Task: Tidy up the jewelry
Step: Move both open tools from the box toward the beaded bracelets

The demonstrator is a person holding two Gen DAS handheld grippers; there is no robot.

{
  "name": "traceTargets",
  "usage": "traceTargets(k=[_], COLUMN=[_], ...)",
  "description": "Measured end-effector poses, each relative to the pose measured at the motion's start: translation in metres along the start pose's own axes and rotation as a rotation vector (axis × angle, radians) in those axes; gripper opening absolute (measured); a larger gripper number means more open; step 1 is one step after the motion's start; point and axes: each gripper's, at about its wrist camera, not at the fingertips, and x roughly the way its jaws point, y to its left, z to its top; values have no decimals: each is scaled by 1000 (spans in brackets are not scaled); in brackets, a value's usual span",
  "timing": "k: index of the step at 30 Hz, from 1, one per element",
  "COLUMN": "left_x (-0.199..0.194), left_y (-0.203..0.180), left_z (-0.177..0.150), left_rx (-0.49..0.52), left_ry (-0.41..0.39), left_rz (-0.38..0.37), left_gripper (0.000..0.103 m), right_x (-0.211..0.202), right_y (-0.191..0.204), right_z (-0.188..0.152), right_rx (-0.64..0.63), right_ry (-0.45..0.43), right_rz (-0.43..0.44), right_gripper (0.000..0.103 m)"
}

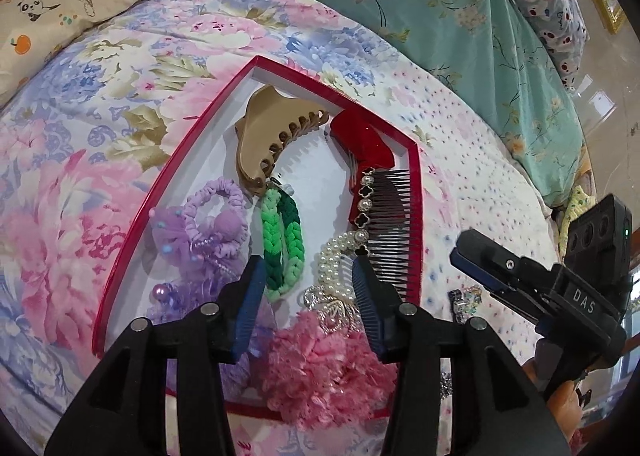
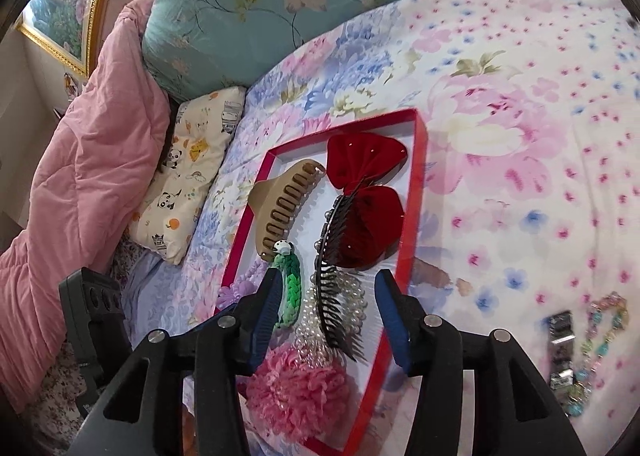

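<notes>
Left wrist view first: our left gripper (image 1: 308, 288) hangs over the shallow red-rimmed white tray (image 1: 168, 172) on the flowered bedspread (image 1: 80, 160), its blue-padded fingers (image 1: 252, 296) spread wide with nothing between them. Straight ahead of the tips lies the braided green hair tie (image 1: 282, 240), and beyond it the tan plastic claw clip (image 1: 268, 136). Left of the tips sits the lilac ruffled scrunchie with tulle and beads (image 1: 204, 224). Right of the tips we see the white pearl strand (image 1: 336, 256), the dark comb with a pearl-and-clover spine (image 1: 386, 216) and, farther on, the red velvet bow (image 1: 364, 140). Under the fingers rests the fluffy pink pompom scrunchie (image 1: 324, 368). Far to the right, off the tray, our right gripper (image 1: 476, 260) shows side-on, and we cannot tell from here how its fingers stand.

Right wrist view next: our right gripper (image 2: 326, 312) hovers above the tray's (image 2: 414, 192) near end, fingers (image 2: 394, 316) held apart and holding nothing. Between the tips lie the comb (image 2: 336, 296) and pearls (image 2: 312, 320); the green tie (image 2: 290, 288) lies just beside the left finger, the bow (image 2: 364, 192) and claw clip (image 2: 284, 200) ahead, the pink scrunchie (image 2: 296, 392) below. Well to the right, on the bedspread (image 2: 520, 116), lie a colourful beaded bracelet (image 2: 600, 344) and a small dark sparkly clip (image 2: 562, 340), near each other.
</notes>
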Motion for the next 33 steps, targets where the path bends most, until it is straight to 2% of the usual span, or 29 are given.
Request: traceTargets(k=[2, 5, 7, 11, 13, 16, 20, 24, 33], left_x=[-5, -14, -21, -32, -36, -39, -41, -43, -35], left_y=[-1, -3, -6, -13, -17, -26, -39, -54, -87], left_z=[-2, -6, -9, -15, -18, -26, -34, -44, -71], left_rx=[-5, -2, -3, 3, 9, 19, 42, 71, 144], left_ry=[-4, -15, -26, -42, -39, -32, -17, -3, 67], left_rz=[-2, -11, -6, -16, -18, -23, -29, -34, -54], left_gripper=[43, 45, 59, 59, 59, 65, 67, 75, 75], right_x=[-9, -24, -35, -58, -73, -93, -119, -145, -184], right_y=[-2, -8, -15, -33, -43, -56, -70, -83, -112], right_z=[-3, -11, -17, -29, -35, -45, -54, -66, -86], right_rx=[-2, 0, 7, 22, 32, 58, 80, 90, 126], right_ry=[-11, -29, -38, -49, -60, -77, -98, -127, -165], right_rz=[-7, -19, -37, -68, -89, -117, -155, -209, -304], right_gripper=[52, 58, 62, 67, 73, 78, 79, 82, 82])
